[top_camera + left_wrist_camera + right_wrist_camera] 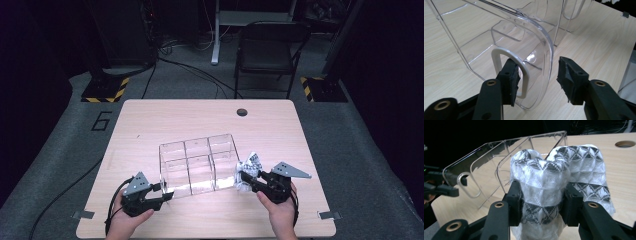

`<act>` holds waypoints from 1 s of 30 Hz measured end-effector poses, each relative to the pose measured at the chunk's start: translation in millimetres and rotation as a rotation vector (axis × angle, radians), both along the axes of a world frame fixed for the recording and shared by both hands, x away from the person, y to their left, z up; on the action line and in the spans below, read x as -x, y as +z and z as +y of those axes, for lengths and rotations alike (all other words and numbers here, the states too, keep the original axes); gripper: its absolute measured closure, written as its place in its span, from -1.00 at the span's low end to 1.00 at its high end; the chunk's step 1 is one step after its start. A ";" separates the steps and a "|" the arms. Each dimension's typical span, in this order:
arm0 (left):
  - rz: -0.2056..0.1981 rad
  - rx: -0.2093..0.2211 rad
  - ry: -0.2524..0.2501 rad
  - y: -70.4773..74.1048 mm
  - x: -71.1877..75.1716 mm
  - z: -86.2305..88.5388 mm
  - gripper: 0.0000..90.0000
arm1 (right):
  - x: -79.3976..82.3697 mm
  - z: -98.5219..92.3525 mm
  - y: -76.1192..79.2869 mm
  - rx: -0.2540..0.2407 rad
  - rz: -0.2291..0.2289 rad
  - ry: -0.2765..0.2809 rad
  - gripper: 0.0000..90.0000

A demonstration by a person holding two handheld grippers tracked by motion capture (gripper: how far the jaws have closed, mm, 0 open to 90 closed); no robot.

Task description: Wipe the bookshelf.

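A clear plastic three-compartment organizer (197,167) lies on the wooden table (150,125). At its near-left corner sits my left gripper (167,196). In the left gripper view the left gripper (537,77) is open, and its jaws straddle the organizer's curved clear wall (499,32) beside a white loop handle (499,53) without pressing on it. My right gripper (243,179) is at the organizer's right end, shut on a rolled black-and-white patterned cloth (248,167). In the right gripper view the cloth (544,177) bulges above the right gripper (541,202), with the organizer (499,152) behind it.
A round cable hole (242,112) sits near the table's far edge. Beyond the table stand a black chair (267,50) and floor stands marked with yellow-black tape (102,92). Bare table surface lies behind and to both sides of the organizer.
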State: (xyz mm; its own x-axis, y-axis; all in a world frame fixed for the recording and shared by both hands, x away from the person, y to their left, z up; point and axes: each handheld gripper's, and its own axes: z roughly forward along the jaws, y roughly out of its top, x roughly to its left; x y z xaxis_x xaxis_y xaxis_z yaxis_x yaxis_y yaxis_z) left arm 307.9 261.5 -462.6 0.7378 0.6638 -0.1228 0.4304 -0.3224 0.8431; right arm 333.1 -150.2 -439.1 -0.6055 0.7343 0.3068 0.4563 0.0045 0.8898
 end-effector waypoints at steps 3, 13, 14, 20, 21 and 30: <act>-0.004 -0.005 -0.022 -0.1 2.6 -2.1 0.21 | -6.6 1.4 7.2 0.036 -0.015 -0.010 0.30; -0.021 -0.004 -0.056 -2.7 8.9 -8.0 0.41 | -29.3 11.0 31.4 0.117 -0.049 -0.028 0.31; -0.019 -0.002 -0.056 -2.9 9.1 -8.4 0.42 | -30.3 12.2 32.0 0.117 -0.047 -0.030 0.31; -0.021 0.009 -0.084 -5.0 10.9 -10.8 0.43 | -41.4 21.2 38.6 0.142 -0.062 -0.027 0.31; -0.021 0.014 -0.081 -5.6 11.7 -12.0 0.43 | -43.4 22.2 39.4 0.147 -0.063 -0.025 0.31; -0.003 0.025 -0.088 -6.7 13.1 -14.0 0.45 | -62.6 37.0 45.1 0.237 -0.068 -0.018 0.30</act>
State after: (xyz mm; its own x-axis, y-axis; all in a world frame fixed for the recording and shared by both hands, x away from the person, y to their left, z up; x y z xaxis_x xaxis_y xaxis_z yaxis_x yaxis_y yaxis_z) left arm 294.8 247.5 -469.3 0.7935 0.5932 -0.1359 0.3986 -0.3378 0.8526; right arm 395.7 -113.2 -394.0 -0.6049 0.7919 0.0836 0.3972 0.2090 0.8936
